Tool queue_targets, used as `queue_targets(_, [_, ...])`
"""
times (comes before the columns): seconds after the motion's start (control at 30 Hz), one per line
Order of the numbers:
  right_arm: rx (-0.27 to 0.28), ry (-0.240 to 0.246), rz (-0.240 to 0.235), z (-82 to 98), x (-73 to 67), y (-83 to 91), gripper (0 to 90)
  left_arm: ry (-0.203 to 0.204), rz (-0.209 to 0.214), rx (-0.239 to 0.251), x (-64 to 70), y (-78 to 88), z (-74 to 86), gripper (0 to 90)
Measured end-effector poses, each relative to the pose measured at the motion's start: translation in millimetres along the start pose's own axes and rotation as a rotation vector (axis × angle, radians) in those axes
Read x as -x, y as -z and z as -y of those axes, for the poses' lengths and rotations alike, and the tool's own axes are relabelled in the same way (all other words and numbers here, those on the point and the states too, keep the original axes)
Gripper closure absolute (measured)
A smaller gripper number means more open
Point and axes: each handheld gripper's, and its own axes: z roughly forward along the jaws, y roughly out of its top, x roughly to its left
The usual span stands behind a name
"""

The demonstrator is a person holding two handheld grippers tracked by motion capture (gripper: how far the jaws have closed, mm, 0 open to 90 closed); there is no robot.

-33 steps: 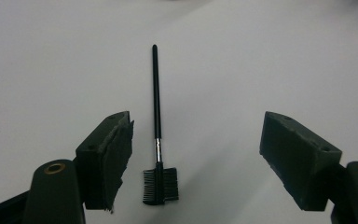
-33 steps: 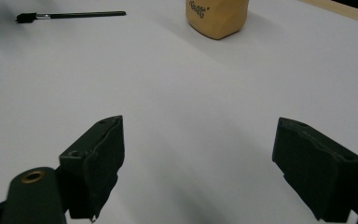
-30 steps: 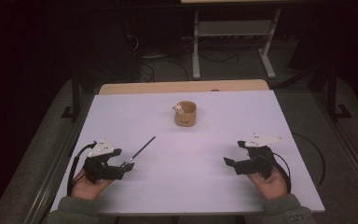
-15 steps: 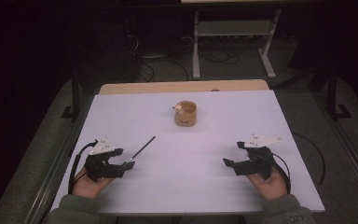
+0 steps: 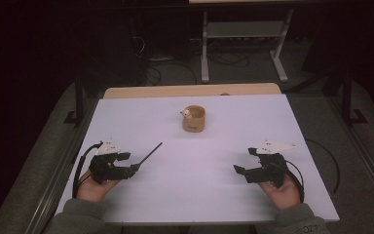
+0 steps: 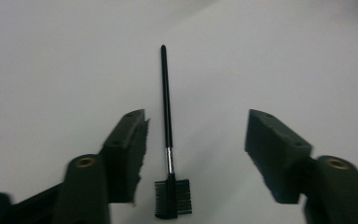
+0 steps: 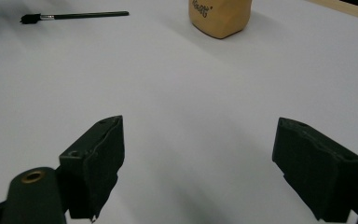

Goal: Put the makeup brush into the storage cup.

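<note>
Black brow-comb brush flat on the white tabletop, comb head nearest the left gripper, thin handle pointing away toward the far middle of the table. Between the left jaws, yet untouched: pads apart on either side of the ferrule, the left pad close beside the shaft, the right pad with a clear gap. Jaws just closing in from their widest, narrower than half a second ago, hand barely shifted from where it sat in the earlier high views. Probable meaning: a pinch on the brush under way, grip not yet made, brush lying on the same line as a second ago. Right gripper resting low near the right front of the table, jaws spread wide with nothing between them, unmoved. Tan wooden cup standing upright at the far middle, something small and pale at its rim, too small to name; well apart from both grippers and from the brush tip. Plenty of bare white surface between brush and cup. Left table edge fairly near the left hand, so less margin on that side than toward the centre.
</note>
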Motion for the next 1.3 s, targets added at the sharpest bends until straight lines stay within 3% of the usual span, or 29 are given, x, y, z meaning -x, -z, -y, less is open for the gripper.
queue_targets(0.07, [0.0,-0.006,0.003,0.1,-0.2,0.8,16.1,-0.004,-0.004,-0.008,-3.5,-0.6,-4.1,40.7])
queue_targets(0.1, [0.0,-0.008,0.004,0.1,0.1,0.9,16.1,0.021,0.002,-0.018,-7.2,-2.4,-8.3,40.7])
queue_targets(0.17, [0.004,-0.01,0.001,0.4,0.5,0.5,16.1,0.018,0.003,-0.031,-10.6,-3.3,-11.2,42.6])
queue_targets(0.23, [0.001,-0.012,0.001,0.6,0.3,0.3,16.1,0.04,0.019,-0.061,-17.1,-7.6,-18.1,43.3])
queue_targets(0.47, [-0.002,-0.014,0.004,0.4,0.1,0.4,16.1,0.056,0.008,-0.104,-25.3,-20.2,-34.5,45.4])
queue_targets(0.6, [0.002,-0.01,0.005,0.7,1.1,0.3,16.1,0.051,0.006,-0.116,-26.5,-23.3,-34.9,49.1])
queue_targets(0.63, [-0.002,-0.009,0.003,0.6,1.2,-0.3,16.1,0.028,0.002,-0.137,-27.0,-24.9,-34.5,50.3])
queue_targets(0.8, [-0.013,0.001,0.003,0.4,0.3,-2.4,16.1,0.024,0.001,-0.175,-26.6,-32.0,-33.6,54.6])
queue_targets(0.83, [-0.019,0.008,0.003,0.3,0.2,-3.4,16.1,0.016,-0.002,-0.206,-26.1,-36.6,-33.4,55.3])
queue_targets(1.0, [-0.021,0.009,0.002,0.3,0.2,-5.1,16.1,0.009,0.012,-0.259,-24.8,-49.0,-31.9,59.4])
queue_targets(1.17, [-0.026,0.011,0.0,0.3,0.3,-5.9,16.1,-0.013,0.01,-0.289,-21.9,-54.8,-31.7,63.8])
queue_targets(1.3, [-0.028,0.016,-0.001,0.4,0.4,-6.2,16.1,0.0,0.015,-0.318,-22.3,-57.4,-30.7,67.1])
